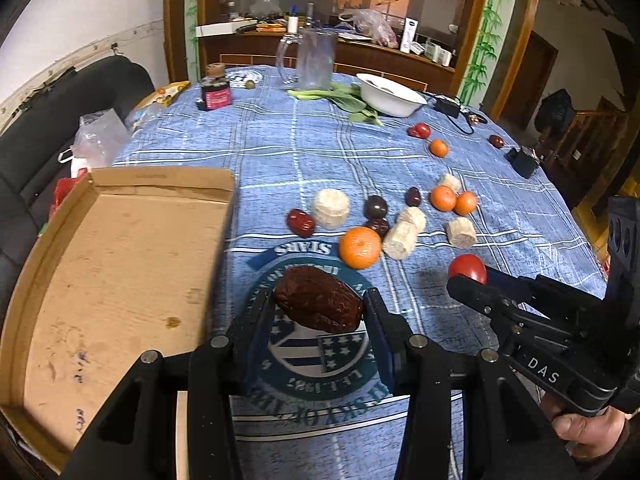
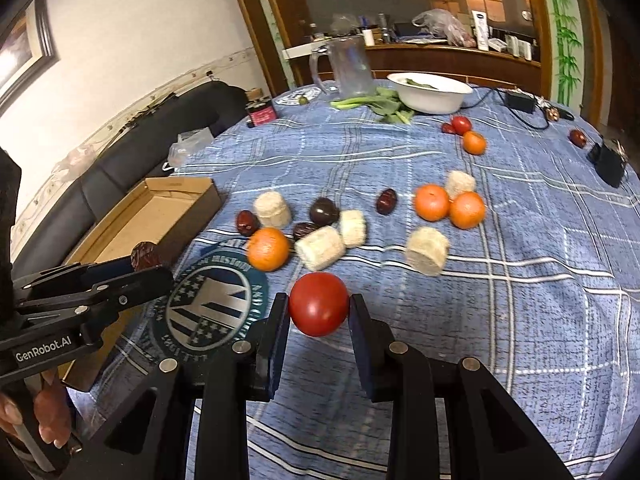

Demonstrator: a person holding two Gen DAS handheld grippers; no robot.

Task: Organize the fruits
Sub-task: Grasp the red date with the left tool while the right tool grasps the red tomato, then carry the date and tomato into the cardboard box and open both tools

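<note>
Blue plaid cloth [image 1: 280,152] is covering the round table, where orange tangerines [image 1: 359,247] and pale corn-cob chunks [image 1: 330,208] are lying scattered. Left gripper [image 1: 318,306] is clamping a wrinkled dark-red date [image 1: 318,303] above the cloth, beside a shallow brown cardboard tray [image 1: 120,272]. Right gripper [image 2: 319,306] is pinching a round red tomato [image 2: 319,304] clear of the table.

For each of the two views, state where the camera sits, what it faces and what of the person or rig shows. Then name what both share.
Left wrist: rides the left gripper, looking down along its fingers at a clamped red date, beside the cardboard box; the right gripper shows.
Right wrist: rides the right gripper, clamping a tomato; the left gripper and a hand show.
Shared: blue tablecloth, oranges, white bowl.
</note>
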